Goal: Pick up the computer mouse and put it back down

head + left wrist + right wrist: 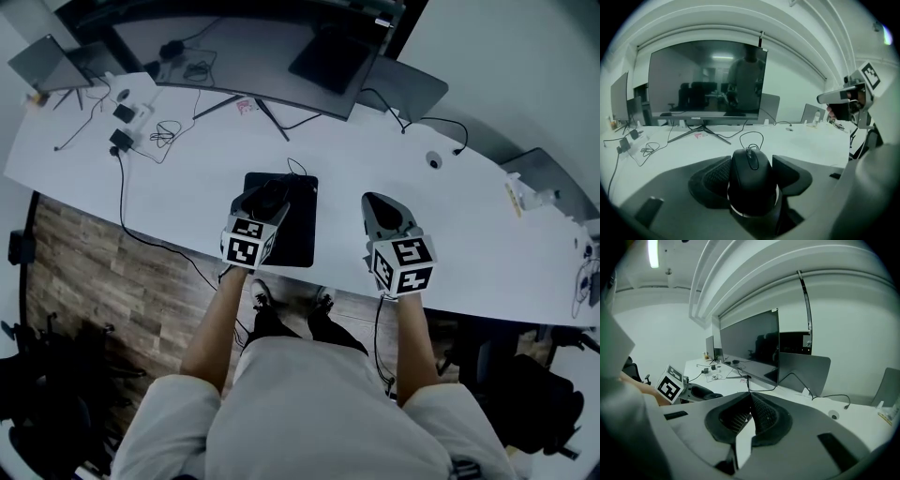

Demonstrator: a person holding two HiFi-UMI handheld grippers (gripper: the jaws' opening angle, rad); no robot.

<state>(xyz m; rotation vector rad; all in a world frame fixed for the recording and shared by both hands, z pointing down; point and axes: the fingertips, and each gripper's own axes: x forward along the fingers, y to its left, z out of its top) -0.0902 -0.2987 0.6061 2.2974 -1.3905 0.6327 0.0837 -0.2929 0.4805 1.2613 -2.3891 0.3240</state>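
Observation:
A black wired computer mouse (751, 185) sits between the two dark jaws of my left gripper (751, 165), which is shut on it. In the head view the mouse (272, 195) is over the far end of a black mouse pad (296, 239), near the front of the white desk (169, 192). I cannot tell whether it rests on the pad or hangs just above it. Its thin cable (751, 136) loops on the desk beyond. My right gripper (750, 412) is shut with nothing in it and hovers over bare desk to the right (380, 204).
A wide dark monitor (253, 56) on a spread-leg stand fills the back of the desk. Power adapters and tangled cables (141, 131) lie at the back left. A grey screen back (804, 373) and a cable grommet (433, 160) are at the right. The desk's front edge runs just behind the grippers.

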